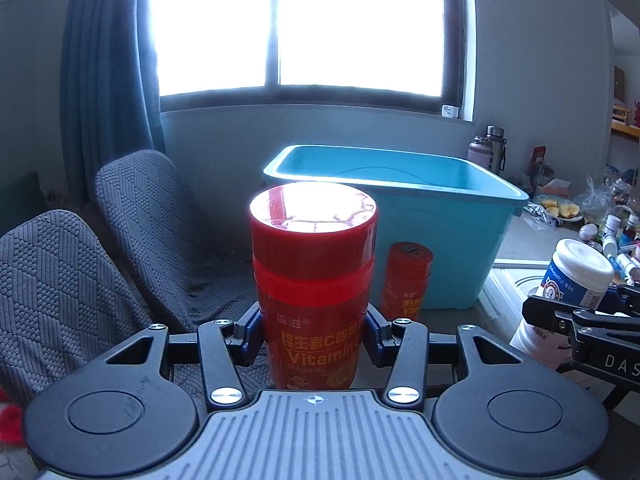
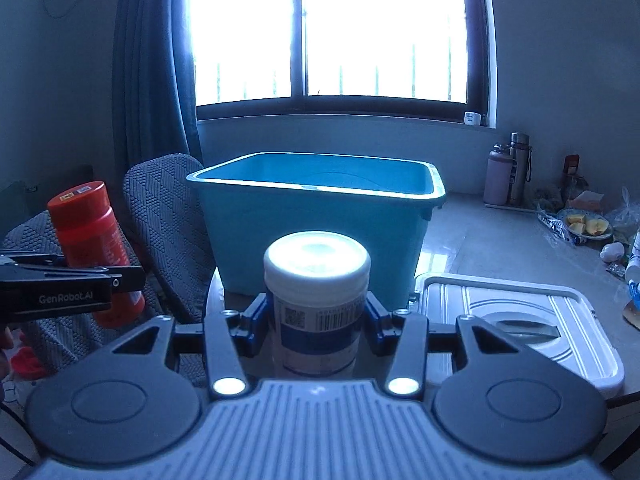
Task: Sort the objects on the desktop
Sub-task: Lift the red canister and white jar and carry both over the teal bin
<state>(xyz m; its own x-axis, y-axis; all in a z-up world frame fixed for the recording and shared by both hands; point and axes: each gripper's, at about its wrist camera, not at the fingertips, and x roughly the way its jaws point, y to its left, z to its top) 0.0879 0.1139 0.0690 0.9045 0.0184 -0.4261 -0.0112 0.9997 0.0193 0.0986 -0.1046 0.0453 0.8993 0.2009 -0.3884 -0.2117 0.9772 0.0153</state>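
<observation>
Left gripper [image 1: 314, 338]: closed on the orange vitamin bottle [image 1: 313, 280], blue pads pressed on both sides of its lower body (lower centre of the left wrist view).
Orange vitamin bottle: upright, long axis vertical, red cap on top, printed label facing the camera; it appears held off the tabletop.
Right gripper [image 2: 316, 322]: closed on the white jar [image 2: 317, 300], pads against the barcode label on each side (lower centre of the right wrist view).
White jar: upright, long axis vertical, white lid on top.
Blue bin [image 2: 320, 220]: open-topped, behind both held containers, at centre frame under the window.
Second orange bottle [image 1: 405, 282]: upright just in front of the bin's near wall.
White lid [image 2: 520, 320]: flat on the tabletop [image 2: 480, 232], lower right.
</observation>
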